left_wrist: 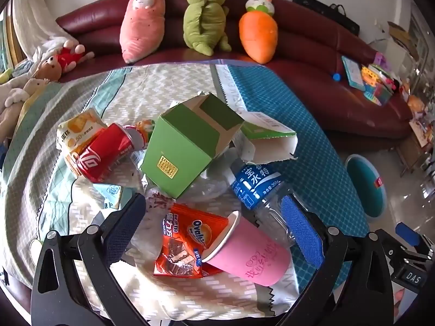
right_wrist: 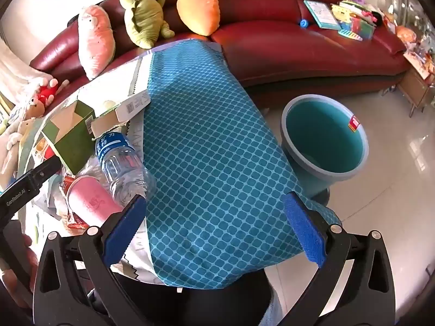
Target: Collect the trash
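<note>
On the cloth-covered table (left_wrist: pixel 312 125), the trash lies heaped, and my left gripper (left_wrist: pixel 217 225) hangs over the pink paper cup (left_wrist: pixel 244 250) and the Ovaltine wrapper (left_wrist: pixel 187 244), fingers wide apart and holding nothing. My right gripper (right_wrist: pixel 217 225), equally spread and empty, hovers over bare cloth beside the water bottle (right_wrist: pixel 122 160). I'd lower the left squarely across the cup's body, close gently so it doesn't crush, then carry it to the teal bin (right_wrist: pixel 326 141) on the floor.

A table draped in a patterned cloth (left_wrist: pixel 168 87), part pale zigzag, part teal lattice, carries a heap of litter: a red soda can (left_wrist: pixel 104 150), green cardboard box (left_wrist: pixel 185 146), torn white-and-green carton (left_wrist: pixel 267 138), clear plastic water bottle (left_wrist: pixel 261 187), pink paper cup (left_wrist: pixel 250 252), orange Ovaltine wrapper (left_wrist: pixel 185 244), and what seems a yellow snack packet (left_wrist: pixel 77 127).
</note>
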